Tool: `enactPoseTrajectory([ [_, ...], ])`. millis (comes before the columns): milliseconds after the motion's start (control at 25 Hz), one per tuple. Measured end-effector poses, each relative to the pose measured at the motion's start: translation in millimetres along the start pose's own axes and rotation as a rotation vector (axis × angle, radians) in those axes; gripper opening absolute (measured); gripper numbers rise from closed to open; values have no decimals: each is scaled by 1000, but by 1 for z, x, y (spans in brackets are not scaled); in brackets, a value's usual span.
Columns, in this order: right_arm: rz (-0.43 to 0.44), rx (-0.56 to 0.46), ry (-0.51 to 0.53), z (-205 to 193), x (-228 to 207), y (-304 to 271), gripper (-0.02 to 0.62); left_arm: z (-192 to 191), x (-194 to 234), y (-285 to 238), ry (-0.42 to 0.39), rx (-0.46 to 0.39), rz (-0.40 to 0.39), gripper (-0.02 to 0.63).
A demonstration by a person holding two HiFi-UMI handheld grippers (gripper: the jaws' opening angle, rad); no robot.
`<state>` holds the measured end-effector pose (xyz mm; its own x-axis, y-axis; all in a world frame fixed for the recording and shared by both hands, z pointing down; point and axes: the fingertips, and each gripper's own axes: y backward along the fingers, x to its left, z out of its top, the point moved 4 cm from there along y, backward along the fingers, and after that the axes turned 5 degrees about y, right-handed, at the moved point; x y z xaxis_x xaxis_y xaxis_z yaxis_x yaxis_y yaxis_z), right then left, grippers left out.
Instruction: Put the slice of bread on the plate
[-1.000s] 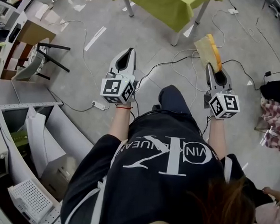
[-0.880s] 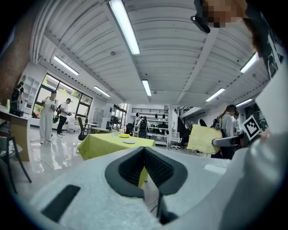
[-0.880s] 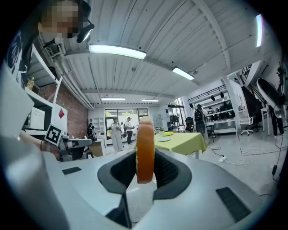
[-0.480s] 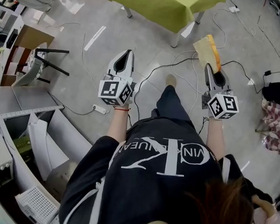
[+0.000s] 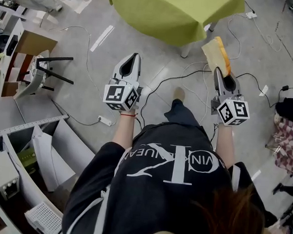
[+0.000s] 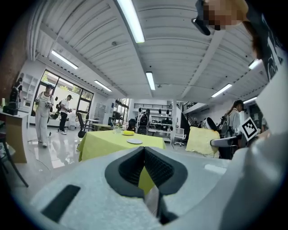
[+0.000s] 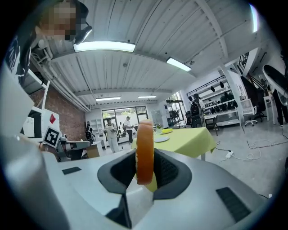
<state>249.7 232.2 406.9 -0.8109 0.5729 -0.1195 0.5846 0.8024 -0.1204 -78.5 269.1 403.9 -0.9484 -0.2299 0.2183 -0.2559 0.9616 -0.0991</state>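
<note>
Slice of bread point(image 5: 218, 55) isn't anywhere near the plate yet. It's up in the air, clamped in the right gripper point(image 5: 220, 70), out at about 1 o'clock from the person carrying it. The jaws bite the bottom edge only, so most of the slice pokes out past the tips. It's standing on its edge, and the right gripper view gets just the orange crust side-on. My guess is that's on purpose: pinching a small bit of a soft slice squashes less of it, and holding it roughly level and out front keeps it from flopping.

The left gripper point(image 5: 135, 55) is at 11 o'clock, jaws closed together with nothing in them. It's basically along for the ride and seems held up just to keep it out of the way.

The table point(image 5: 168, 11) with the green cloth is dead ahead at 12 o'clock, not within reach yet from what I can see. The plate point(image 6: 134, 141) sits on top of it, with something yellow point(image 6: 128, 132) just behind it, too small to tell what. There are cables point(image 5: 174, 71) all over the floor between here and there, so that's the trip hazard.

I'd call it the carry part: bread picked up, 1 drop-off left to do.
</note>
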Motion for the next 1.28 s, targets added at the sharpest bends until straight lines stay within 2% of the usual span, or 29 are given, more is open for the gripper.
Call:
enactPoseTrajectory([
  [440,56,1,14,27,-60,-91,94,30,16,-100,-17,-24,14,6],
  [720,100,13,44,37,-94,-131,94,31,12,-152,-2,-47,15,6],
  [1000,148,-10,1,41,-98,-154,91,40,25,-168,4,-47,40,6],
  [1280,172,-21,-22,47,-100,-170,91,40,28,-180,-2,-28,29,6],
])
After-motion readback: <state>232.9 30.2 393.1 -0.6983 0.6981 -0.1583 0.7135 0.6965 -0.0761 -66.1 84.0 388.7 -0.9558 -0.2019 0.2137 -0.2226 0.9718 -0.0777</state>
